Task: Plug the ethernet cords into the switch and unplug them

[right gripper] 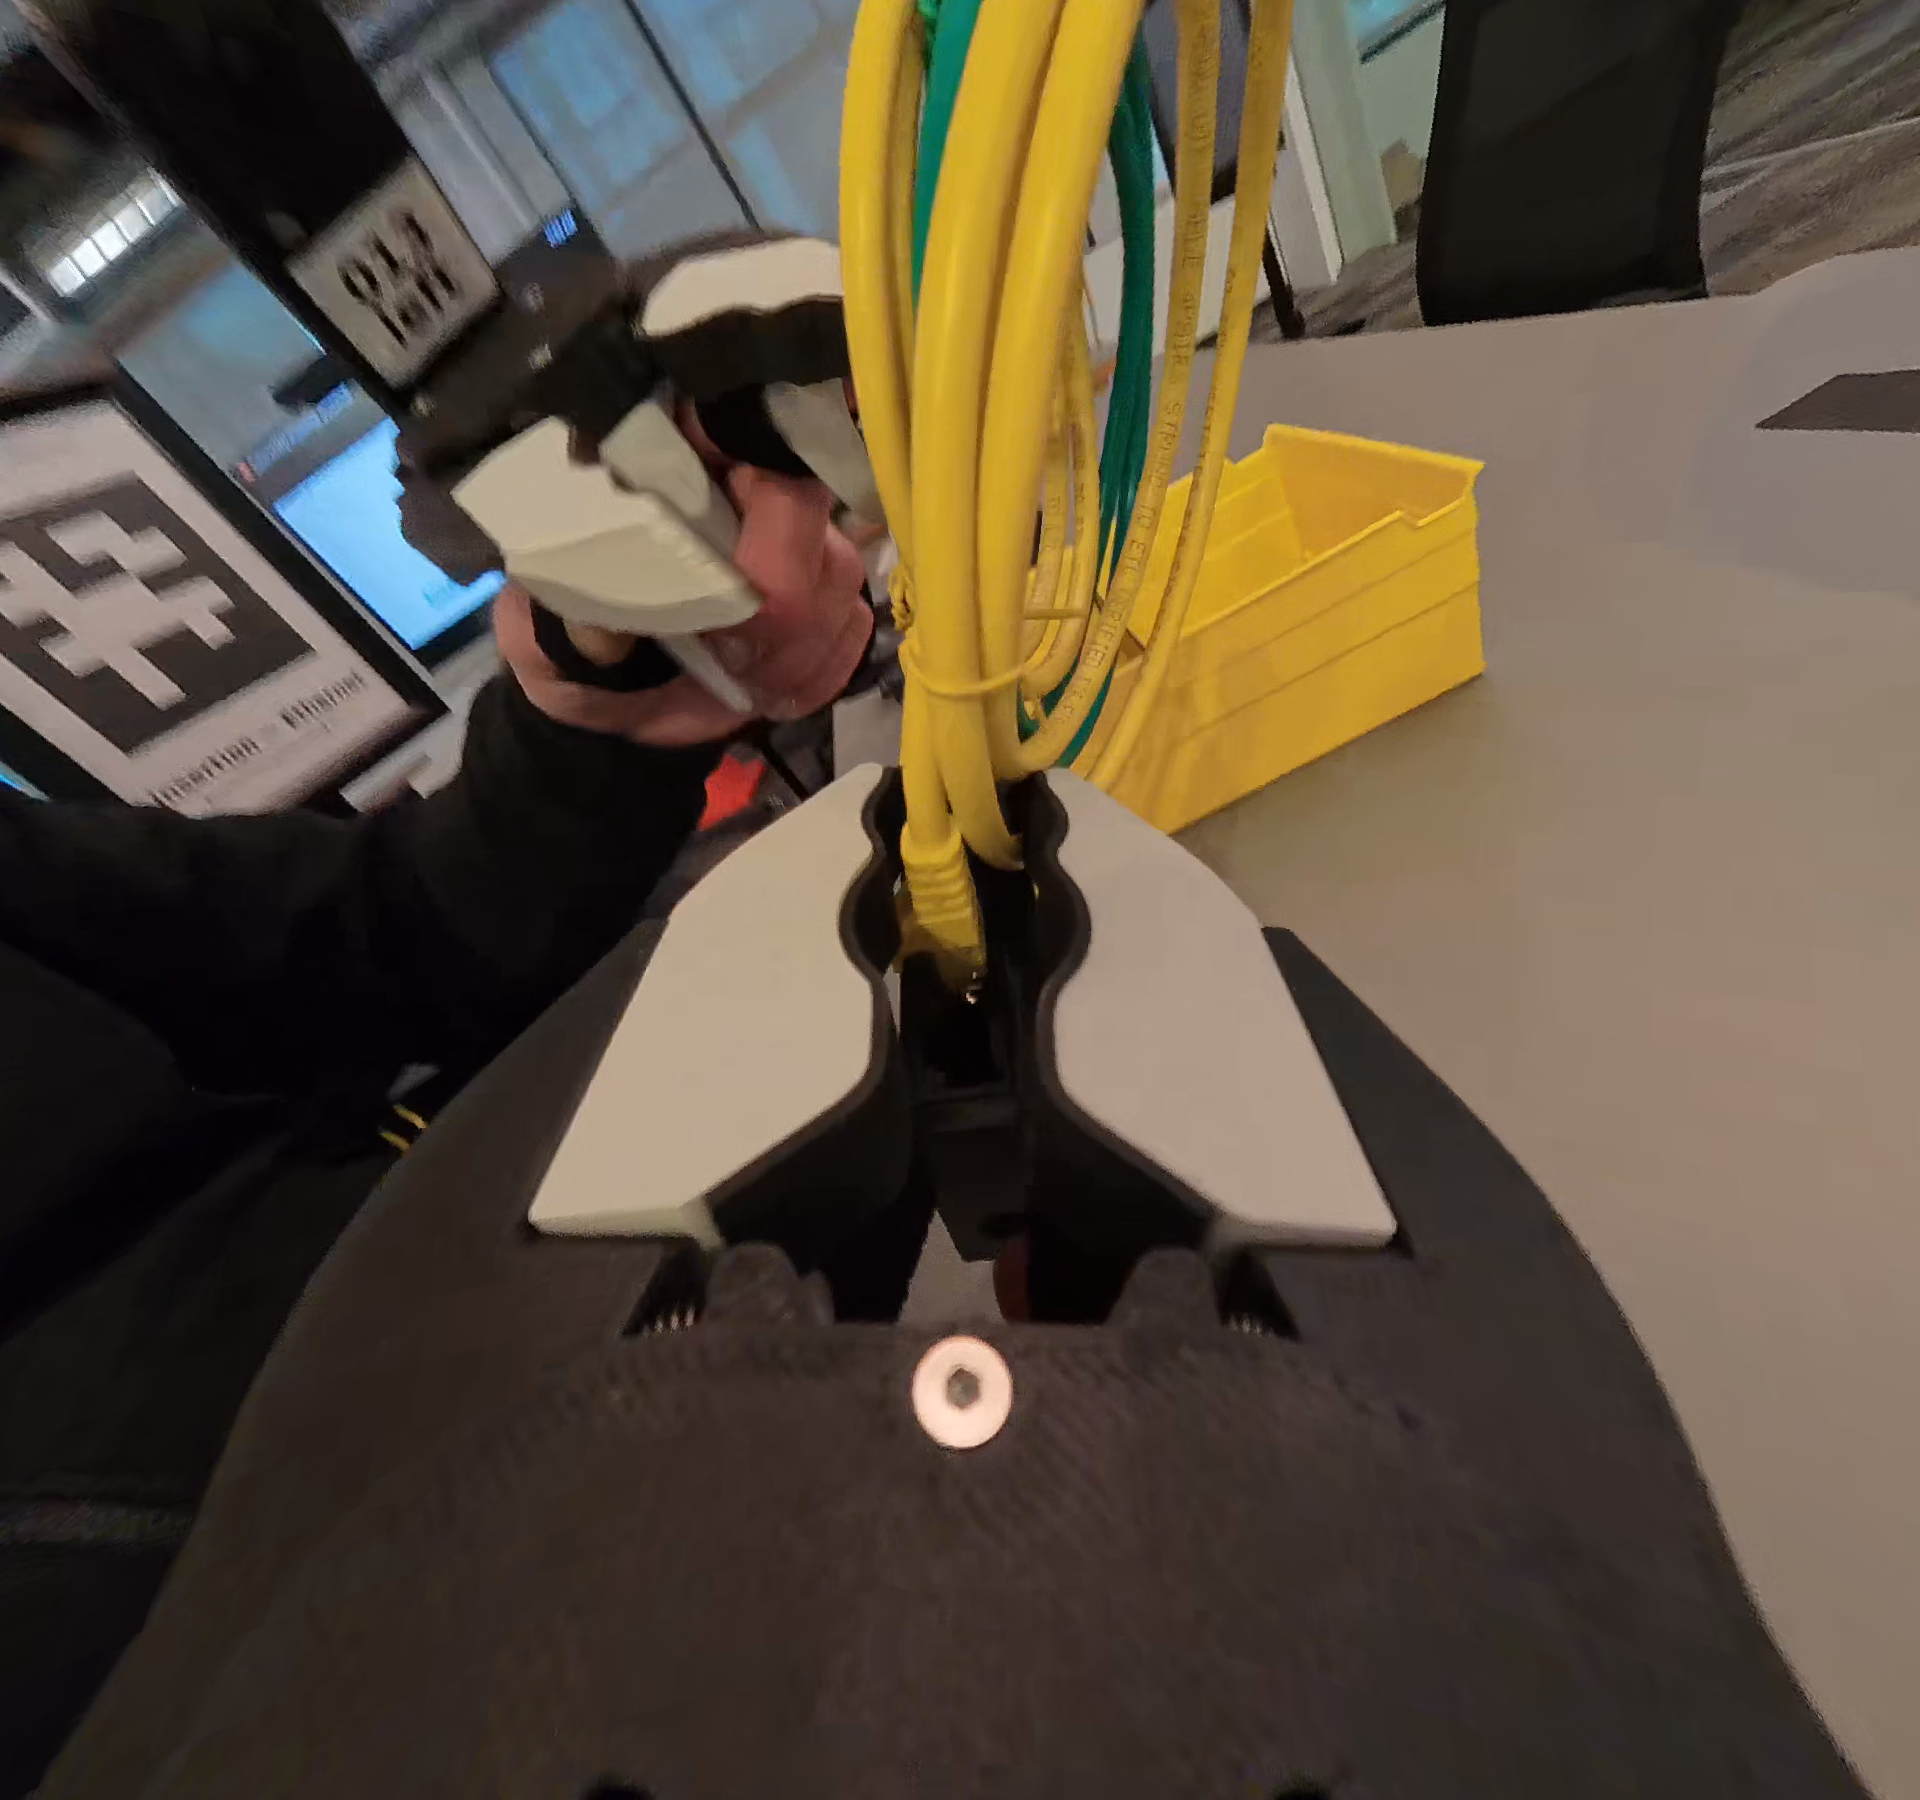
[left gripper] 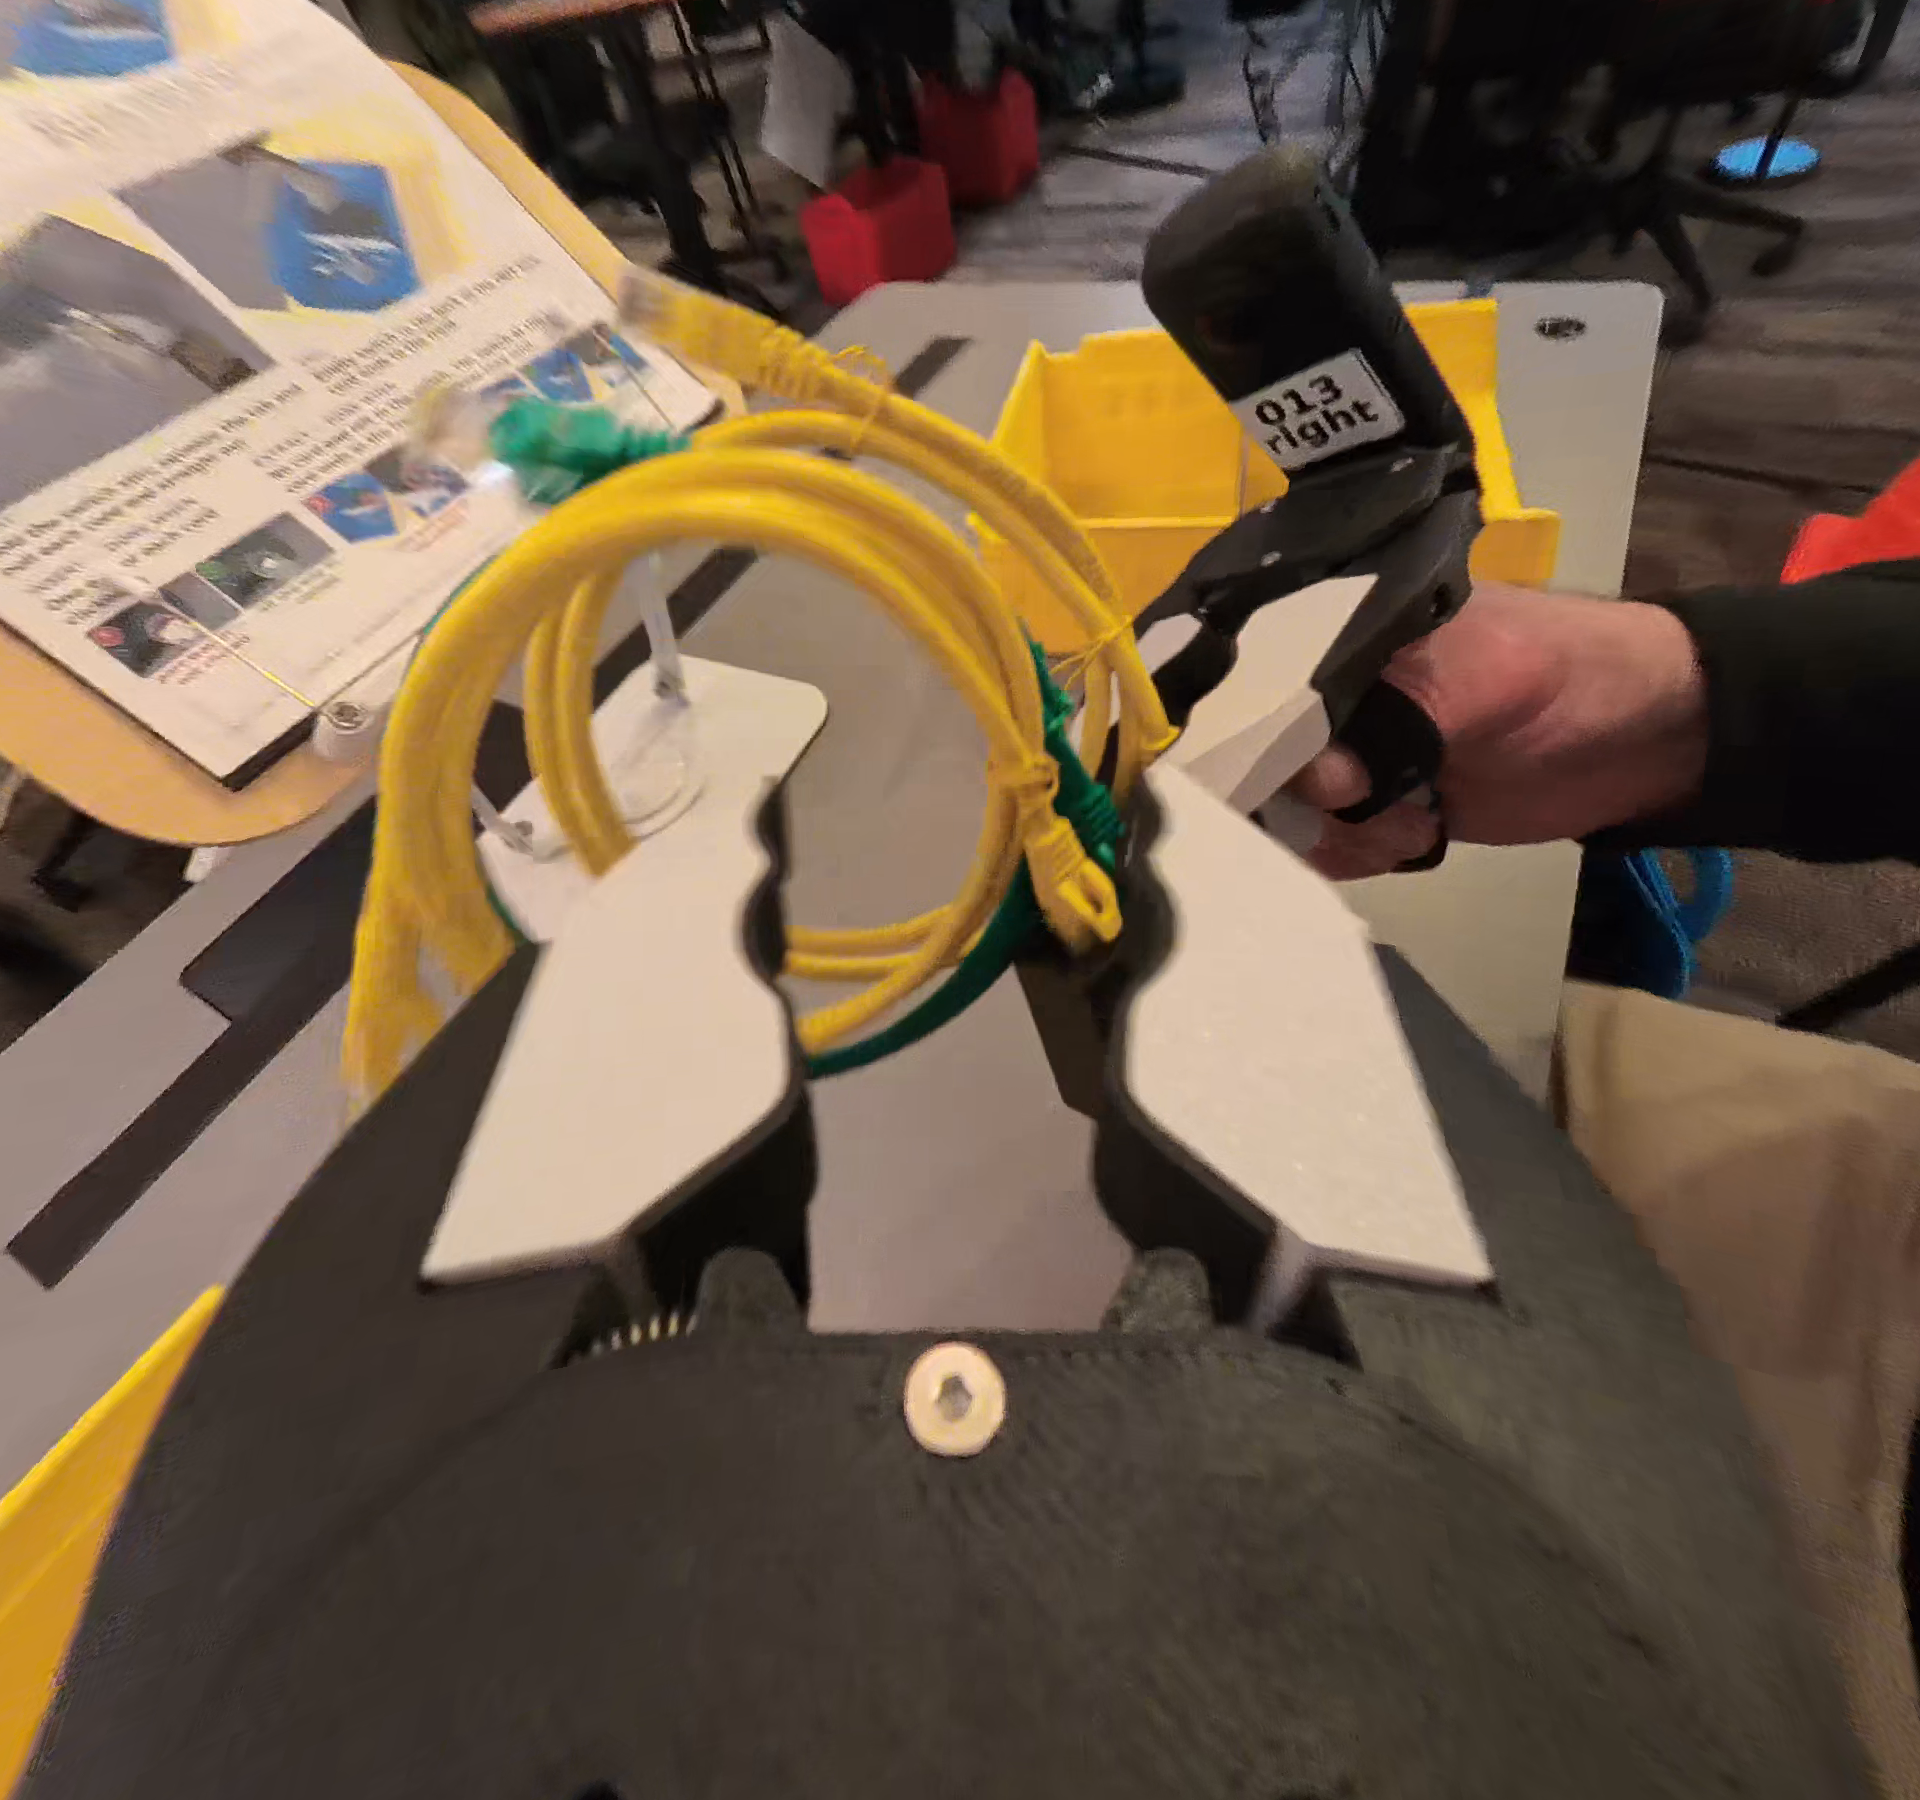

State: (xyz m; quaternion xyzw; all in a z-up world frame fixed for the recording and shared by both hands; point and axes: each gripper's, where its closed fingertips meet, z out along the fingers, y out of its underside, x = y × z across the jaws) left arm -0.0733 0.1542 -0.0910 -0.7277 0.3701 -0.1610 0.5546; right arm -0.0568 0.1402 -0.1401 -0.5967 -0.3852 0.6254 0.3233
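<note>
Between right hand-held gripper (right gripper: 961, 903) fingers, yellow cords (right gripper: 940, 774)

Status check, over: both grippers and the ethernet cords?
Right gripper jaws shut on coiled bundle of yellow and green ethernet cords, lifted above grey table. Left gripper jaws open, empty beside coil. No switch in view; yellow bin behind.

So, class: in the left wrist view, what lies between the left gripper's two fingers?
In the left wrist view, the coiled yellow cords and green cord hang between the open left gripper fingers, above the grey table.
</note>
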